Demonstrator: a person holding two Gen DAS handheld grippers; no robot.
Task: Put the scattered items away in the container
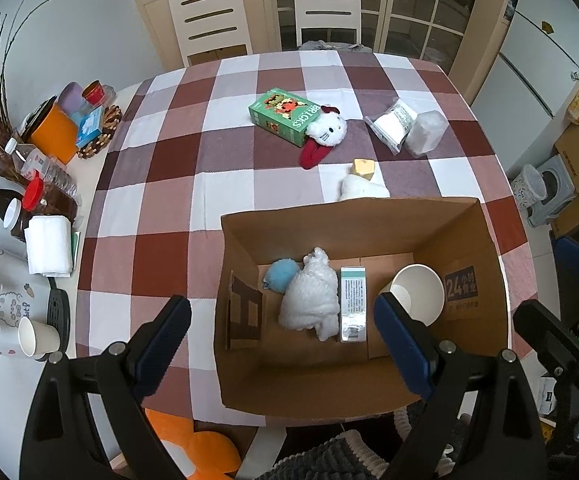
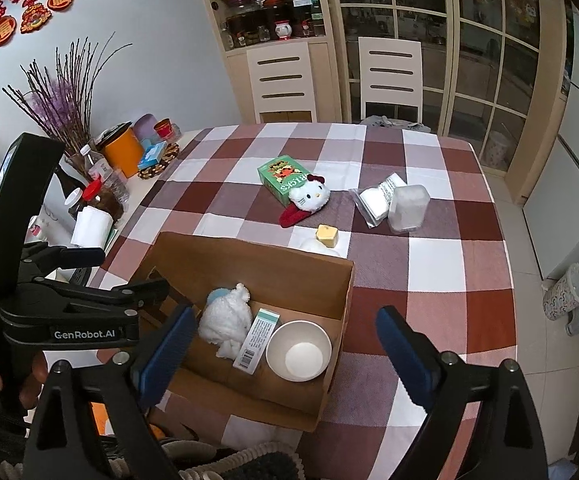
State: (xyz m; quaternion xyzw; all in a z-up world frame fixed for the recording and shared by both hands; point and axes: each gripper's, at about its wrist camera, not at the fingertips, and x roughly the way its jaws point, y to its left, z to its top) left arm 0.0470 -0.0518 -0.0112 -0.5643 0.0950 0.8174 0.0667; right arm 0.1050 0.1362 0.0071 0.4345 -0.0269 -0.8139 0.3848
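Both tongs, left point(image 1: 281, 344) and right point(image 2: 281, 354), stand apart and empty above the cardboard box point(image 2: 249, 256). The green carton point(image 2: 283, 178) and cat plush point(image 2: 309, 197) lie touching at far bench: risk of dragging both

In our cardboard box point(image 1: 329, 392) we see 1 paper cup point(image 1: 419, 294) right of a carton point(image 1: 352, 304); left of that lies a plush point(image 1: 311, 300). Behind the box, a cat plush point(image 1: 327, 130) touches the bricks box point(image 1: 283, 114).
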